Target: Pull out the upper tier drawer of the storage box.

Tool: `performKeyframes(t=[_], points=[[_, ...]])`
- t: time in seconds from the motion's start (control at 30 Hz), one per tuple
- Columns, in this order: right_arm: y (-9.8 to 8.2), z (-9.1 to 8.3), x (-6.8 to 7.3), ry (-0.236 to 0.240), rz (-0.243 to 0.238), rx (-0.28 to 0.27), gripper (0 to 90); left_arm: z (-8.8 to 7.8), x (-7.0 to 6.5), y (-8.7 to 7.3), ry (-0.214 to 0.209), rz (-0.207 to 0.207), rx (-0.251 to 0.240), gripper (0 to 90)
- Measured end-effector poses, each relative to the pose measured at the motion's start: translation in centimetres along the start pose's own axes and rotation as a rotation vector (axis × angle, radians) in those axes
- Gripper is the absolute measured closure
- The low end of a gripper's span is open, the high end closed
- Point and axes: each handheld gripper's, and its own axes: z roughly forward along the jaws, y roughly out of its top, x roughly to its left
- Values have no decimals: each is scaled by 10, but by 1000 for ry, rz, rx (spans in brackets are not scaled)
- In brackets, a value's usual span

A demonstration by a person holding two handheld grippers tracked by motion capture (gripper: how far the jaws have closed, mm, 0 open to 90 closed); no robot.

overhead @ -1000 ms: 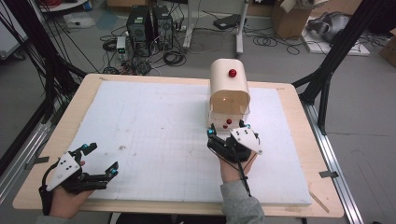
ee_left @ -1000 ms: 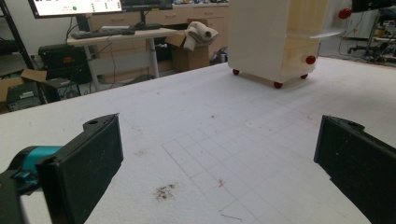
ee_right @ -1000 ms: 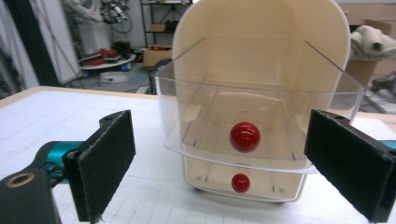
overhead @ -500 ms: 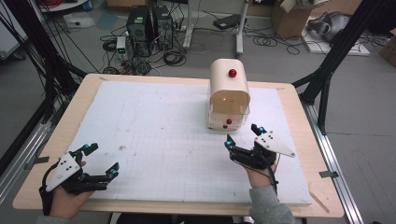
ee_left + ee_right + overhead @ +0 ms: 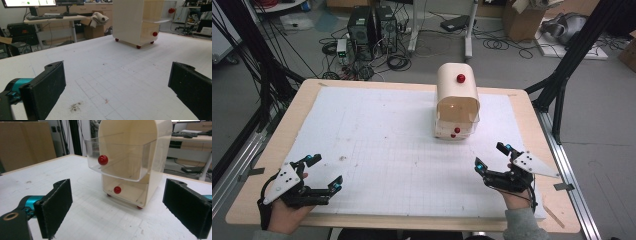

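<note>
Two drawers face the right gripper (image 5: 493,157), jaws apart; cabinet (image 5: 456,102) lies at eleven o'clock, nearer than left gripper (image 5: 324,173).

Table's a light wood top (image 5: 532,107) with a white gridded mat (image 5: 377,135) over most of it, and there's a dark smudge (image 5: 343,158) on the mat out toward 8 o'clock. On the floor past the far edge, around 11 o'clock, sit two black computer towers (image 5: 372,27) in a cable tangle. Cardboard box (image 5: 523,20) up at 1 o'clock.
</note>
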Motion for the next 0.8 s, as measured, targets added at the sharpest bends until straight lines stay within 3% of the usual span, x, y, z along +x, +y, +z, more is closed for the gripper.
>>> performKeyframes(t=[0.3, 0.63, 0.8], points=[[-15, -17, -17, 25, 8, -2, 76, 5, -1, 0, -21, -15, 5, 17], [-23, -27, -28, 90, -5, 9, 76, 10, -1, 0, -49, -17, 13, 17], [-24, -28, -30, 99, -7, 13, 76, 12, -3, -1, -54, -18, 18, 17]])
